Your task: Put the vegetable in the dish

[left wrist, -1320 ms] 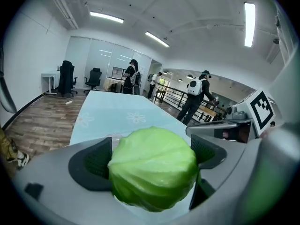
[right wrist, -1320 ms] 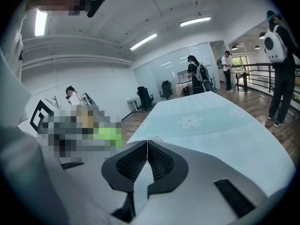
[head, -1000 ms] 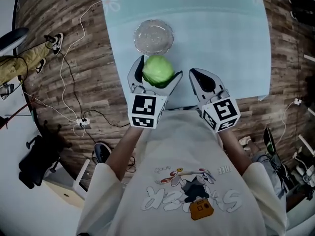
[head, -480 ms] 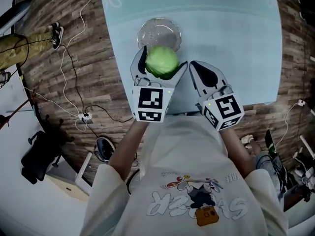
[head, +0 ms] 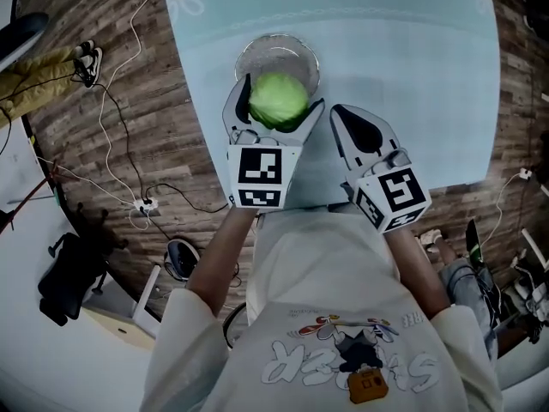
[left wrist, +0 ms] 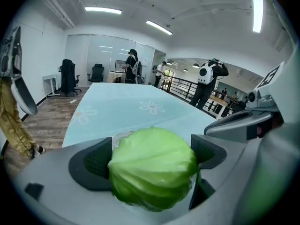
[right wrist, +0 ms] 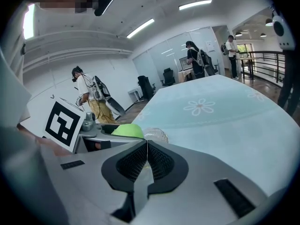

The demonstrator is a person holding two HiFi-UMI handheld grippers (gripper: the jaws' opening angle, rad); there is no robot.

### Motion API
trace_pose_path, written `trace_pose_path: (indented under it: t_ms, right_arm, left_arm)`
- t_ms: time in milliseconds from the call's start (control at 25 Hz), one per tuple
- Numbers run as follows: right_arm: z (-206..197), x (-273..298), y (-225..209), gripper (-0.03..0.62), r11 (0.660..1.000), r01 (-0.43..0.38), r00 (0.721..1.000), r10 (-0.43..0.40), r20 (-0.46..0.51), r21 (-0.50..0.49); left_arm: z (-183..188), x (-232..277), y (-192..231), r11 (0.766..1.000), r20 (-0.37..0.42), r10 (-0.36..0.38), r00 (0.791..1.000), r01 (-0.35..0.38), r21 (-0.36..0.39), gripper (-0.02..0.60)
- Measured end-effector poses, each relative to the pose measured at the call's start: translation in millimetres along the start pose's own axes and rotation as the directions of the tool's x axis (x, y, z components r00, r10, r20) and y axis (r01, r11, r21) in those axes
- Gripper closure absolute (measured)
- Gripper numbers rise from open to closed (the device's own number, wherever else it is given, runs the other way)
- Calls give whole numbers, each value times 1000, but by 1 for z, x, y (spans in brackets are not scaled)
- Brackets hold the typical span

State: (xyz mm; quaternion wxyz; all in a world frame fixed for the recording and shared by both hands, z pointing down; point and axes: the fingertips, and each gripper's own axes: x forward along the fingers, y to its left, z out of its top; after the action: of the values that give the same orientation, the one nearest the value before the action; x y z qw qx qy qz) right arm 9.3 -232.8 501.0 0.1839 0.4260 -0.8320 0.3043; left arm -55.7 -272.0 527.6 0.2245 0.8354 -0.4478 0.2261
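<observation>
A round green cabbage (head: 278,99) is clamped between the jaws of my left gripper (head: 274,103), held above the near edge of a clear glass dish (head: 276,56) on the pale blue tablecloth. In the left gripper view the cabbage (left wrist: 153,169) fills the gap between both black pads, and a sliver of the dish shows behind it. My right gripper (head: 346,121) sits to the right of the left one, its jaws pressed together with nothing in them. From the right gripper view the cabbage (right wrist: 126,130) and the dish (right wrist: 156,135) lie just beyond the closed pads (right wrist: 147,159).
The table (head: 412,84) carries a light blue cloth with white flower prints; its near edge runs just under both grippers. Wood floor with white cables (head: 129,136) lies to the left. Several people stand far off in the room.
My left gripper has carried the cabbage forward, from short of the dish to over its near rim. The right gripper has kept its place beside it, still shut.
</observation>
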Motion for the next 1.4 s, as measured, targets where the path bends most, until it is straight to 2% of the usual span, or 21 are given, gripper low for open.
trace_pose_path:
  t_ms: [520, 760, 1040, 1240, 1320, 1400]
  right_arm:
    - [-9, 9, -13, 572, 998, 42, 999, -40, -30, 51]
    - [-10, 8, -17, 572, 996, 52, 998, -50, -36, 66]
    - [-7, -3, -20, 572, 996, 62, 998, -60, -27, 69]
    - [-4, -7, -21, 572, 995, 74, 997, -73, -18, 63]
    - [-5, -8, -18, 572, 996, 70, 997, -69, -18, 60]
    - [-4, -9, -16, 572, 997, 62, 998, -62, -17, 54]
  left_arm:
    - [-33, 44, 20, 999, -123, -15, 992, 11, -34, 48]
    - [-38, 60, 15, 1000, -188, -12, 982, 15, 16, 49]
    - [-22, 58, 13, 1000, -143, 17, 990, -16, 12, 58]
    - [-23, 53, 18, 999, -158, 40, 987, -39, 7, 61]
    - [-16, 45, 22, 998, -119, 61, 991, -60, 12, 95]
    - [-4, 40, 26, 997, -72, 75, 995, -74, 11, 100]
